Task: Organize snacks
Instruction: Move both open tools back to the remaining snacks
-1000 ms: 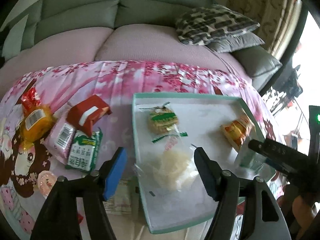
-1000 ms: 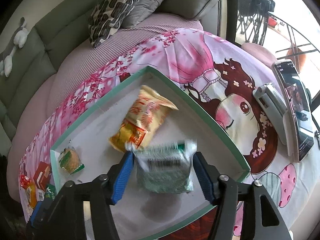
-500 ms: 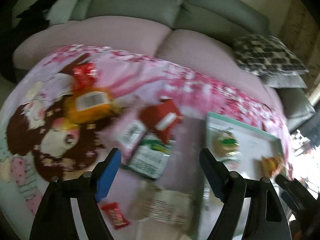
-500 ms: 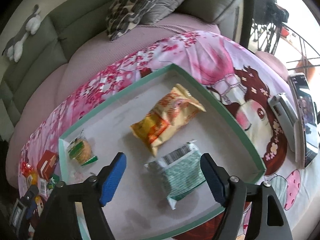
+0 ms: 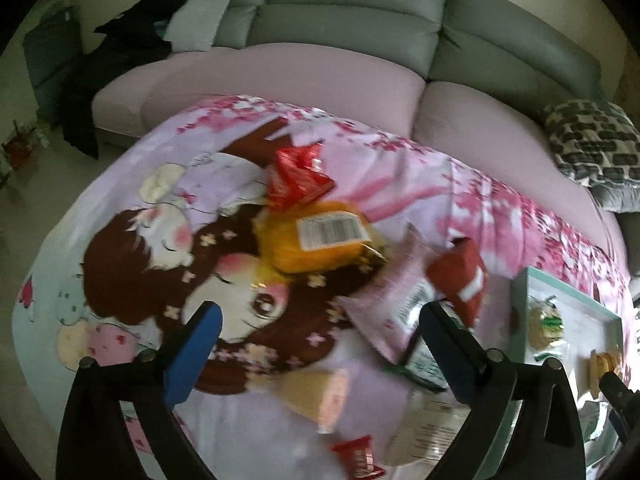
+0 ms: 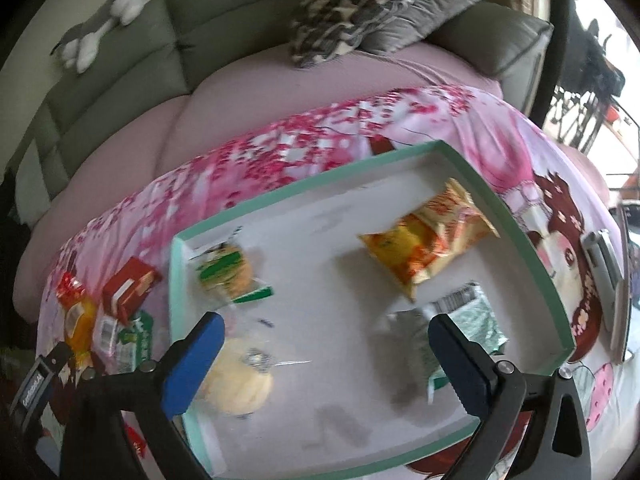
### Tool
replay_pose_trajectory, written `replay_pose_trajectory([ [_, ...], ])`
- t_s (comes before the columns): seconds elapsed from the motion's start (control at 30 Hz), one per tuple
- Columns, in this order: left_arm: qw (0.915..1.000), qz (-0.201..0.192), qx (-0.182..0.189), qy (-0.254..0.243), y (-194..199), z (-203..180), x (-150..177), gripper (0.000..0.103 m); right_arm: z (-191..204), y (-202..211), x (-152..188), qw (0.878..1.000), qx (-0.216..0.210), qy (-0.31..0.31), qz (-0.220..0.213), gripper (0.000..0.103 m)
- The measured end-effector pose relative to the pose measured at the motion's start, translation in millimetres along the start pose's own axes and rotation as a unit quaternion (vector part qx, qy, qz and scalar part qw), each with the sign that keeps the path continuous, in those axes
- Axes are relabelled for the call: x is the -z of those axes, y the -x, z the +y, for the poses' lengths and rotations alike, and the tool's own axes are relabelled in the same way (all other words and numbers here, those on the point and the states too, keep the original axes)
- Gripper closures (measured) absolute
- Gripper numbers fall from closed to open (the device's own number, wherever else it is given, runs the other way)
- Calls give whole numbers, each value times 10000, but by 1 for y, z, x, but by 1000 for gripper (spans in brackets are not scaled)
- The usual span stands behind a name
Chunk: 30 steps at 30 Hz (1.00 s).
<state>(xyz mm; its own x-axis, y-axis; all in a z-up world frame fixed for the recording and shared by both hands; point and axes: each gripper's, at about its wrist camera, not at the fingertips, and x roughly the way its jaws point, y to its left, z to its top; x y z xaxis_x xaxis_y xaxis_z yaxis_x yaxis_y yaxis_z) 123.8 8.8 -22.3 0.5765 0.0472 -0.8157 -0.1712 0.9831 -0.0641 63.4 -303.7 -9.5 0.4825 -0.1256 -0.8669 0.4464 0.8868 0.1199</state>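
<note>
My left gripper (image 5: 320,344) hovers over the pink printed cloth, its jaws opening with nothing between them. Loose snacks lie ahead of it: a red packet (image 5: 298,176), an orange packet (image 5: 320,236), a pink packet (image 5: 396,304), a red box (image 5: 460,280) and a green-white packet (image 5: 424,360). My right gripper (image 6: 324,356) hangs over the teal-rimmed tray (image 6: 304,188), jaws opening and empty. In the tray lie an orange bag (image 6: 432,240), a green packet (image 6: 468,320) beside my right finger, a round cake (image 6: 228,272) and a pale bun (image 6: 236,384).
A small red candy (image 5: 358,460) and a clear wrapper (image 5: 432,436) lie near the cloth's front edge. A phone and a grey device (image 6: 604,264) rest right of the tray. Behind stands a grey sofa (image 5: 352,32) with a patterned pillow (image 6: 360,4).
My right gripper let go of the green packet in the tray, opened wide and shifted left. My left gripper swung left from the tray to above the loose snacks and opened wider.
</note>
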Motion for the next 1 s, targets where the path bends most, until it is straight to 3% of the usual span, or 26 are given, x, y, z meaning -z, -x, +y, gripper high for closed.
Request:
replay_pose_trajectory([
  [0.17, 9998, -28, -210, 32, 2, 21, -2, 4, 19, 3, 2, 9995, -171, 249, -61, 0],
  [0.4, 9996, -130, -177, 179, 12, 51, -6, 4, 47, 14, 8, 9958, -741, 433, -334, 0],
  [0.63, 9989, -229, 25, 397, 22, 79, -8, 4, 83, 14, 21, 9910, -1036, 840, -148, 0],
  [0.83, 9994, -215, 139, 222, 29, 85, -7, 4, 107, 14, 34, 9845, -1451, 979, 88, 0],
  [1.0, 9991, -57, 357, 220, 27, 87, -5, 4, 122, 10, 45, 9819, -1493, 1127, 290, 0],
])
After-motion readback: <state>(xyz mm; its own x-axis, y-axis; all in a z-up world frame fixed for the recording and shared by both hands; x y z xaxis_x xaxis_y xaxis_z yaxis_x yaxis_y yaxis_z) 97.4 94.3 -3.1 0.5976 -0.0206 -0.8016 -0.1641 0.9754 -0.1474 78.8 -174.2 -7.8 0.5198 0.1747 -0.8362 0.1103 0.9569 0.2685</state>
